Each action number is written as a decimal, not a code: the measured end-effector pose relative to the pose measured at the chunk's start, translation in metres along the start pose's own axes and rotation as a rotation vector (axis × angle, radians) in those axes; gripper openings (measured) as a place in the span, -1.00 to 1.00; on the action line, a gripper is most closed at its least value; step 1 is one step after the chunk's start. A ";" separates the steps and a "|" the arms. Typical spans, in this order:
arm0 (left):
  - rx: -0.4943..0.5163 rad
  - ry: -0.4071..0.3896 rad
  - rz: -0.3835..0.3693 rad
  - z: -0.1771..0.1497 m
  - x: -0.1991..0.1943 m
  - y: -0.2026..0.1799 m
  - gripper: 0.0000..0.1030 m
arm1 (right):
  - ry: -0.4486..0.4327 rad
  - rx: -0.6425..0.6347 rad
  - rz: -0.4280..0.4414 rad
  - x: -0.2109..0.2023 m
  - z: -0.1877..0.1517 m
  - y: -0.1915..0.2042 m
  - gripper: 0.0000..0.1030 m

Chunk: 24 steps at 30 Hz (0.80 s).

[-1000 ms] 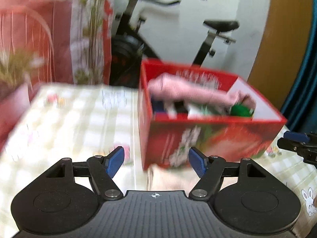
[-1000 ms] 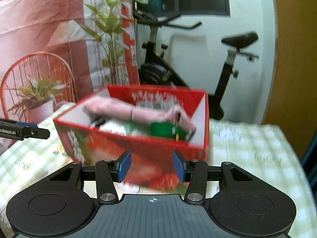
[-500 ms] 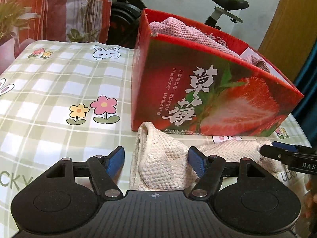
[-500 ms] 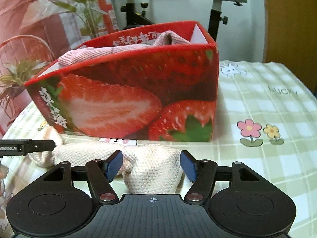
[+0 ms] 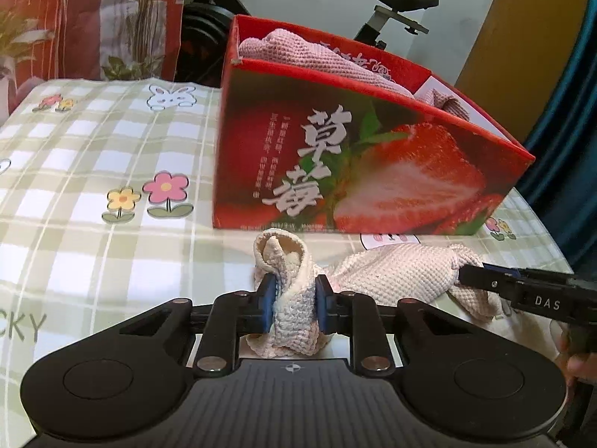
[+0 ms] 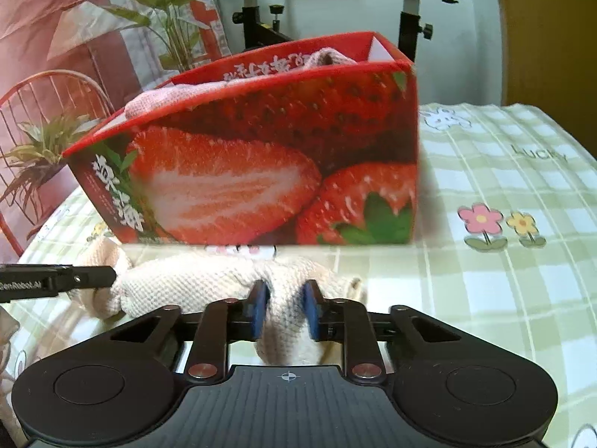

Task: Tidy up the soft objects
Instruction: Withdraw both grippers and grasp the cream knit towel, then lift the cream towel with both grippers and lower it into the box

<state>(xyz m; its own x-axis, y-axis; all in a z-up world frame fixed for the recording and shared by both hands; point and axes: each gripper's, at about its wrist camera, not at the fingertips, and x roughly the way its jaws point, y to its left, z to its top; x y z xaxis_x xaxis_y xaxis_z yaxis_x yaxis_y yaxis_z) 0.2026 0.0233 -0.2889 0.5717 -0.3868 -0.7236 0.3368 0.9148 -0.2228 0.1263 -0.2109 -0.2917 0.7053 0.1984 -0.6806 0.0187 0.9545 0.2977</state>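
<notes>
both grippers angled down toward the table [image 5: 93, 156]. the left gripper [image 5: 294, 304] was closing, its blue pads pinching one bunched end of a cream knitted cloth [image 5: 395, 272]. the right gripper [image 6: 285, 308] was closing too, pads pressed into the other end of that cloth [image 6: 194, 280] — it lay on the checked tablecloth just in front of a red strawberry box [image 5: 373, 164], which held a pink cloth [image 5: 298, 52].
</notes>
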 end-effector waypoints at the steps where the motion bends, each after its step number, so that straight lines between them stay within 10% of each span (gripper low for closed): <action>1: -0.002 0.004 -0.004 -0.002 -0.002 -0.001 -0.54 | -0.001 0.005 0.003 -0.003 -0.003 -0.002 -0.63; 24: 0.026 0.022 0.000 -0.052 -0.037 -0.017 -0.53 | 0.015 -0.001 0.019 -0.054 -0.046 0.002 -0.63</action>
<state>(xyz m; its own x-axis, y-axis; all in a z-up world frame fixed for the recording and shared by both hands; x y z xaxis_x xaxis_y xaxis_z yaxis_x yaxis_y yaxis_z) 0.1368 0.0284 -0.2925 0.5553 -0.3836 -0.7379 0.3565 0.9114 -0.2056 0.0559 -0.2099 -0.2854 0.6948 0.2194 -0.6849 0.0048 0.9509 0.3094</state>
